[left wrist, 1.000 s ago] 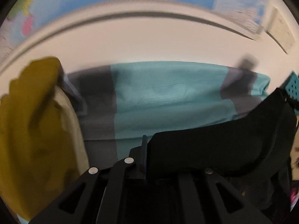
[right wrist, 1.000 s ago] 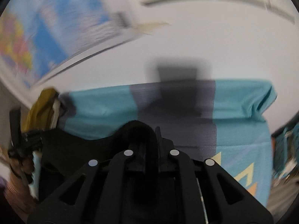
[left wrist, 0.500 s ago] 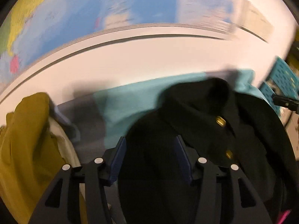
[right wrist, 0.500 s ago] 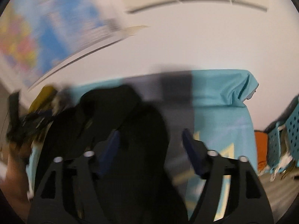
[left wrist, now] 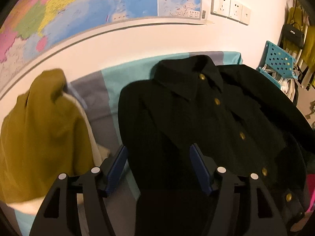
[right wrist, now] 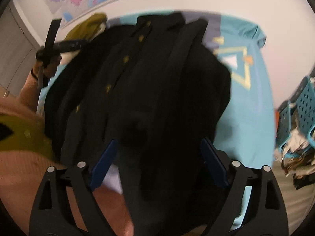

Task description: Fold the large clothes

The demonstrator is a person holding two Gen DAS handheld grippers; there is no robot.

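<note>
Right now I see the black coat (left wrist: 196, 118) lying front-up on a teal and grey sheet (left wrist: 126, 72), its collar toward the wall and its row of gold buttons (left wrist: 217, 101) running down the middle. My left gripper (left wrist: 158, 169) hovers over the coat's lower left part; its fingers (left wrist: 116, 169) are spreading apart, with the dark cloth beneath the gap but neither blue pad pressing on it, so it has let go. From the other camera, my right gripper (right wrist: 157, 165) hangs above the coat's right side, its fingers (right wrist: 214, 165) standing wide and released, black fabric below them and not clamped. Left of the coat lies a mustard garment (left wrist: 41, 129) over something cream, touching the sheet's grey stripe. Behind the coat, on the wall, hangs a coloured map (left wrist: 82, 5), with white wall sockets (left wrist: 230, 7) to its right. To the right of the coat stands a teal perforated basket (left wrist: 277, 61). In the right camera's view the person's hand (right wrist: 47, 59) grips the other tool's handle, left of the coat.
</note>
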